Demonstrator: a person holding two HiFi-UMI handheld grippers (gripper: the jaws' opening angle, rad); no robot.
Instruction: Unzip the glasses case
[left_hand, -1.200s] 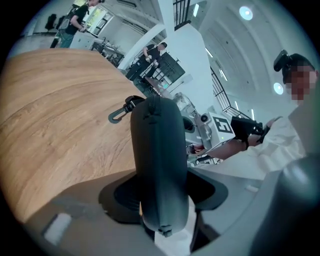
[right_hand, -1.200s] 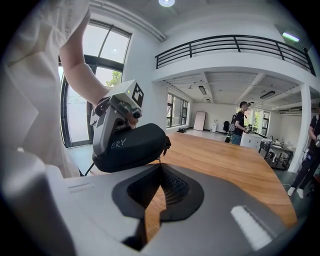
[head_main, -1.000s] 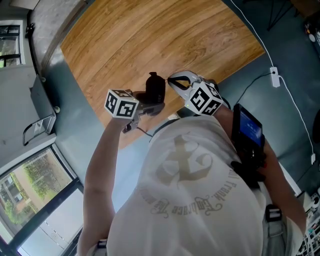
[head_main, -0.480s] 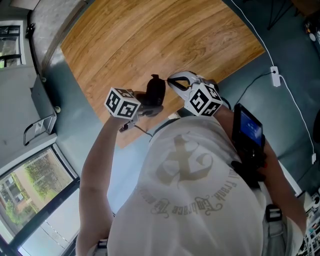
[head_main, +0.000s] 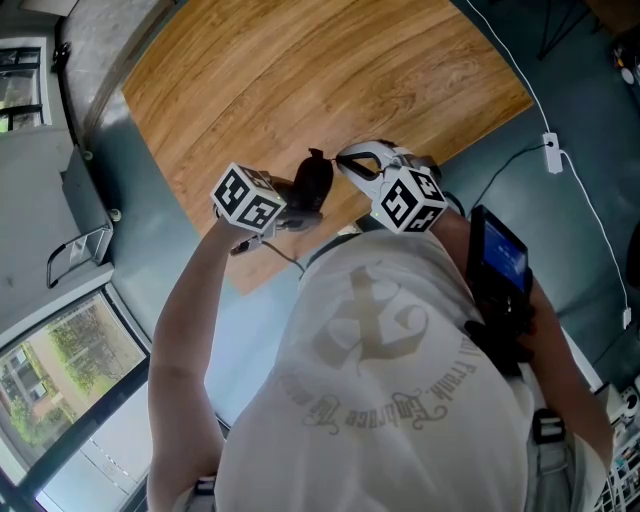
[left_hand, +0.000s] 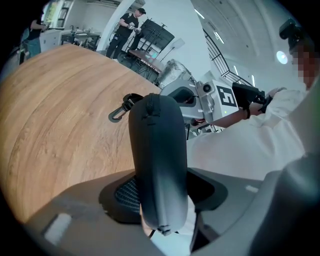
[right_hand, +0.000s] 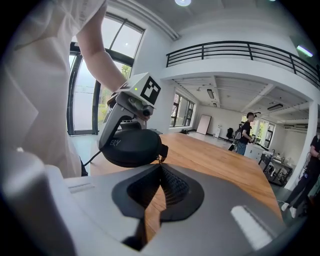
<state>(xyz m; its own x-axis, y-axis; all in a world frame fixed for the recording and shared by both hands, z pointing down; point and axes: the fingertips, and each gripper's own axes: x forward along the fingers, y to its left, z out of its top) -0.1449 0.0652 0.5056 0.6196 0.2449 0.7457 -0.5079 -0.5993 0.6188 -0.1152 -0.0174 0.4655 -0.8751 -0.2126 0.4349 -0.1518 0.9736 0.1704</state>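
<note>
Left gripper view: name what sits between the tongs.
The glasses case stands clamped between the tongs of the left gripper; the left gripper view shows it.

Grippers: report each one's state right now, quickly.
Left gripper: closed, holding the glasses case.
Right gripper: closed, pinching the zipper pull on that case.
</note>
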